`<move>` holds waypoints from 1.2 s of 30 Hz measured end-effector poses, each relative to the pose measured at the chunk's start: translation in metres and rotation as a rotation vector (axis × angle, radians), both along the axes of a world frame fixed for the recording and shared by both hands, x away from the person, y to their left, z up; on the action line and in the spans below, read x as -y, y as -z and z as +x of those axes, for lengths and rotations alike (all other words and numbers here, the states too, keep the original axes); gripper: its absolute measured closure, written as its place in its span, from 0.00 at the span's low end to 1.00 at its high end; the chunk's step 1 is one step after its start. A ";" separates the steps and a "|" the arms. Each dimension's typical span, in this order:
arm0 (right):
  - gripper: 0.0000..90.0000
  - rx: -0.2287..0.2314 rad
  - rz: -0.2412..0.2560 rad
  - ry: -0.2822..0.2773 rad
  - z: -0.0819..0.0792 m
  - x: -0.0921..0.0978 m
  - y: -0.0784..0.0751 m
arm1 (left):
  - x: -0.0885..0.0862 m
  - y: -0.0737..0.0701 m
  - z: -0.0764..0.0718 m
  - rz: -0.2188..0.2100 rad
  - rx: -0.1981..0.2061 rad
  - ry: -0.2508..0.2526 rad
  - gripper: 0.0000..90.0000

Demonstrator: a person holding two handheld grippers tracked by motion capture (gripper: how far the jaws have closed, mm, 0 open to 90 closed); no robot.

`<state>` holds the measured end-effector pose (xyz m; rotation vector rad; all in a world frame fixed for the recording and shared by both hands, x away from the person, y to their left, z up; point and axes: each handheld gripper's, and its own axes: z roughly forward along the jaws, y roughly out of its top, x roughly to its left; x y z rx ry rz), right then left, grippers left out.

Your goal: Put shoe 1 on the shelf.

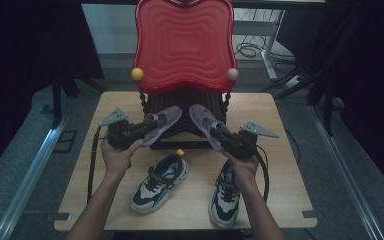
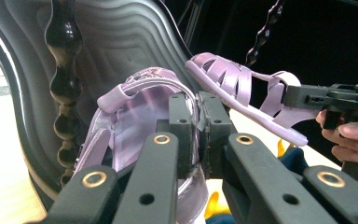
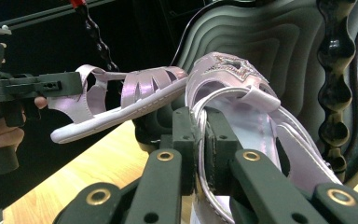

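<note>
We hold one pale lilac strappy sandal in each gripper, both lifted clear of the light wooden desk (image 1: 280,165) and pointed toward the dark lower tier of the red-topped, wavy-ribbed shoe rack (image 1: 184,45) at the far edge. The left gripper (image 1: 142,129) is clenched on the heel-side rim of the left lilac sandal (image 1: 162,122); in the left gripper view its jaws pinch the sandal's edge between them, leaving toe and straps free to lead into the rack. The right gripper (image 1: 219,133) is likewise clamped on the side strap of the right lilac sandal (image 1: 202,119), with its star-decorated front facing the ribbed shelf.

Gripping at the rear seems sensible to us: the toes can slide onto the shelf first, and the jaws can stay outside the beaded black posts (image 2: 65,93). The sandals angle inward, toes near each other, probably so they land as a pair side by side.

The two navy, white and teal sneakers (image 1: 161,182) lie on the desk near us, just behind the hands, untouched and likely waiting their turn.
</note>
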<state>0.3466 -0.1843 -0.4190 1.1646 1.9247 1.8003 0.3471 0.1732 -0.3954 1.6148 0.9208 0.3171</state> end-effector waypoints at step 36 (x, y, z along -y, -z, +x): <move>0.94 0.037 0.014 0.058 0.031 -0.021 -0.018 | 0.021 -0.005 0.034 -0.005 0.054 -0.045 0.94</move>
